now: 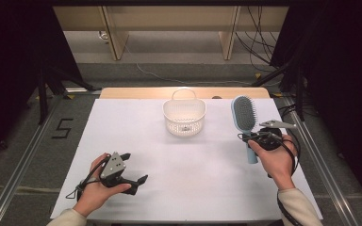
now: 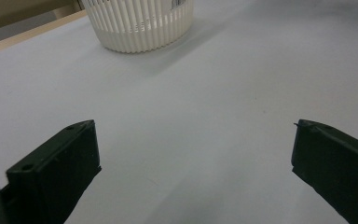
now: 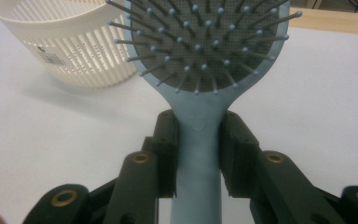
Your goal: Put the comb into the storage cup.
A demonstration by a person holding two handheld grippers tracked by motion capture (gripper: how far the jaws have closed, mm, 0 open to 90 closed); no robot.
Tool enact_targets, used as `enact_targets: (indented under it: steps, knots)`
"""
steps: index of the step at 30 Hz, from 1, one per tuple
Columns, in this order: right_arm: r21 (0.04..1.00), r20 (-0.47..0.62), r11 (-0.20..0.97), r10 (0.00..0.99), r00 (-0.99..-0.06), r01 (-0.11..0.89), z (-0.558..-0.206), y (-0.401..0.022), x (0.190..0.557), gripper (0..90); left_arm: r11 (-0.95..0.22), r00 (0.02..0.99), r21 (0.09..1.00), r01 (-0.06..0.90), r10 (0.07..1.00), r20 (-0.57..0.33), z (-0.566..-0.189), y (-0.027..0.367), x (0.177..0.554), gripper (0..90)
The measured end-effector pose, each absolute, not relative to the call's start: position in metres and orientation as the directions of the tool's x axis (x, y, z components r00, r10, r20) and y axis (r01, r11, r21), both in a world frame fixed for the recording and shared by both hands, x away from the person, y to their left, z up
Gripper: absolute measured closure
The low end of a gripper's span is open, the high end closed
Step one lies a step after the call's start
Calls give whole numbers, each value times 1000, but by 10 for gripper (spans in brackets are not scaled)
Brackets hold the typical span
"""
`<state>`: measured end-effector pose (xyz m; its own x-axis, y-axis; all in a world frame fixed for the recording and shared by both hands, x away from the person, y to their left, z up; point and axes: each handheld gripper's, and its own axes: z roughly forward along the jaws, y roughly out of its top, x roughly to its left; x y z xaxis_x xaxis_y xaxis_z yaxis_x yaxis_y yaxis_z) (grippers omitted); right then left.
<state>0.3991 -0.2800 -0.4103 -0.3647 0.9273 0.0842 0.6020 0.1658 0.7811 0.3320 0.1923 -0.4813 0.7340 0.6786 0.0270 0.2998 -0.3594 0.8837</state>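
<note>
The table point(image 1: 193, 179) was covered with a white sheet, and a strip of light wood showed along its far edge. A white plastic basket point(image 1: 184, 117) with slatted walls and a thin handle stood directly on the sheet — near the far edge, about in the middle between the two sides. Its shadow fell on the sheet beside it. The left gripper point(image 1: 131, 173) rested low on the near left part of the sheet, well apart from the basket — whether it really touched the surface could not be told.
</note>
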Motion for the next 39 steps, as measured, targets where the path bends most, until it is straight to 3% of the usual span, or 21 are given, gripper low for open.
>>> enact_targets:
  steps: [39]
  knots:
    - [844, 92, 110, 935, -343, 526, -400, -275, 407, 707, -359, 734, 884, 300, 679, 27, -481, 192, 332, 5]
